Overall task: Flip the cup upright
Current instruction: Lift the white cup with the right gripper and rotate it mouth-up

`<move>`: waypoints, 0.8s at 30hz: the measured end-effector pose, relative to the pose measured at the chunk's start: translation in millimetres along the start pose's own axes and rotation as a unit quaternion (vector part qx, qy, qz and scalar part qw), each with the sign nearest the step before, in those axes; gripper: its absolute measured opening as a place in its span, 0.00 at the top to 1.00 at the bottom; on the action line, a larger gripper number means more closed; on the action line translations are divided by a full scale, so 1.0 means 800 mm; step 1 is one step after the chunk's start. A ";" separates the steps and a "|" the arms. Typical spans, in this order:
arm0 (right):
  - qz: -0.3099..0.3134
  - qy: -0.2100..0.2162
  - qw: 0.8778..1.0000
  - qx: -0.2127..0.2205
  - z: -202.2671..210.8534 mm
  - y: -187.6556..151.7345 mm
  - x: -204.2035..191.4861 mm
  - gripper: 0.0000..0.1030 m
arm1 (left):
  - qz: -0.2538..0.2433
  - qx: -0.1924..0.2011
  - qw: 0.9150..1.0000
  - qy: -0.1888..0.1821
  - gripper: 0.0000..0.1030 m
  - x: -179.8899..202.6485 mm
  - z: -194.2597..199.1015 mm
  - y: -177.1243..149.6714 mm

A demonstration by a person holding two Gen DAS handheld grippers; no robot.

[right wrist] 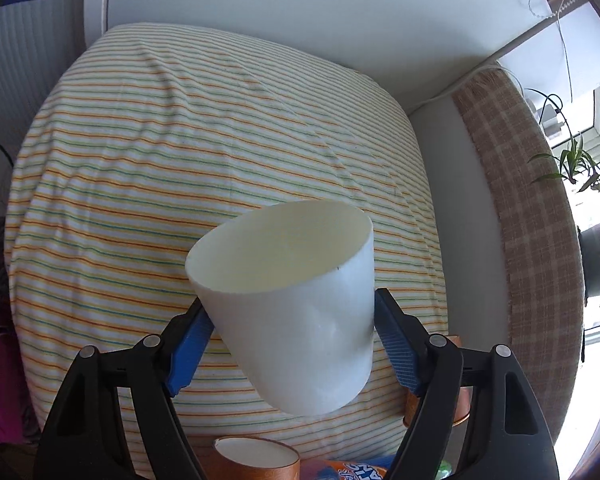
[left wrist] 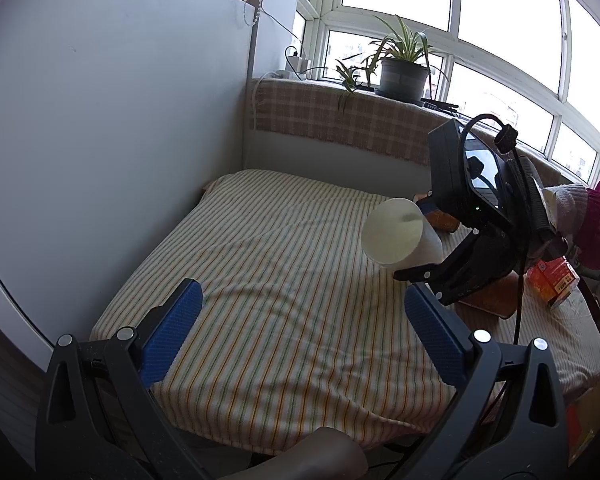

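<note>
Left wrist view: we see the left tool (left wrist: 300,320) with its two blue pads spread wide apart and nothing between them. It hangs above the striped cloth (left wrist: 284,280) that covers the desk. Ahead and to the right, the right tool (left wrist: 424,264) holds the white cup (left wrist: 396,236) clear of the cloth. The cup is tilted, and its round face is turned toward this camera; we cannot tell from here whether that face is the mouth or the base. A potted plant (left wrist: 404,72) stands on the windowsill behind, on a checked cloth (left wrist: 340,120). An orange carton (left wrist: 552,284) lies at the right edge of the desk, beside the holder's sleeve.

Right wrist view: we see the right tool (right wrist: 292,344) closed on the white cup (right wrist: 300,320), one blue pad pressed against each side of the cup wall. The cup is tilted, its open mouth facing up and away from the camera, with the base nearer the tool. The striped cloth (right wrist: 180,160) lies below and behind the cup. A brown paper cup (right wrist: 256,460) with a white inside sits at the bottom edge, and a second brown cup (right wrist: 460,400) shows partly behind the right finger. The checked cloth (right wrist: 520,220) runs along the right side.
</note>
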State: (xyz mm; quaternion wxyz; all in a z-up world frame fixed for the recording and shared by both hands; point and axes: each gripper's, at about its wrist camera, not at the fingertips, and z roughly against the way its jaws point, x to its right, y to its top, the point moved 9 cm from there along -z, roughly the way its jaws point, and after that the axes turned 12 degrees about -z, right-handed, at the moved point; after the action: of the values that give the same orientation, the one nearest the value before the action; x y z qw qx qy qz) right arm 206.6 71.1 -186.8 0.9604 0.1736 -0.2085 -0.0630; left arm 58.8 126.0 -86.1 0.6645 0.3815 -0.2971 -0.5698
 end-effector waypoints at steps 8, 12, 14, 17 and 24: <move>-0.087 0.042 0.992 0.079 0.063 0.017 -0.008 0.28 | 0.003 0.011 1.000 0.000 0.00 -0.001 0.011 0.002; -0.119 0.053 0.985 0.118 0.102 0.009 -0.019 0.28 | -0.003 0.017 1.000 -0.005 0.00 0.005 0.016 0.005; -0.141 0.058 0.979 0.134 0.122 0.000 -0.023 0.28 | -0.005 0.021 1.000 -0.011 0.00 0.011 0.019 0.008; -0.186 0.070 0.967 0.159 0.153 -0.023 -0.028 0.28 | -0.012 0.028 0.999 -0.020 0.00 0.022 0.023 0.012; -0.313 0.096 0.928 0.179 0.210 -0.110 -0.038 0.28 | -0.030 0.032 0.998 -0.051 0.00 0.062 0.022 0.013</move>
State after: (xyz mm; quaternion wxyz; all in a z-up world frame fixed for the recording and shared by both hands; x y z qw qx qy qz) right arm 104.1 -56.6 -87.0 0.8600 0.4047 -0.0576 -0.3053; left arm 58.2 74.7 -69.7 0.6189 0.3817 -0.3368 -0.5981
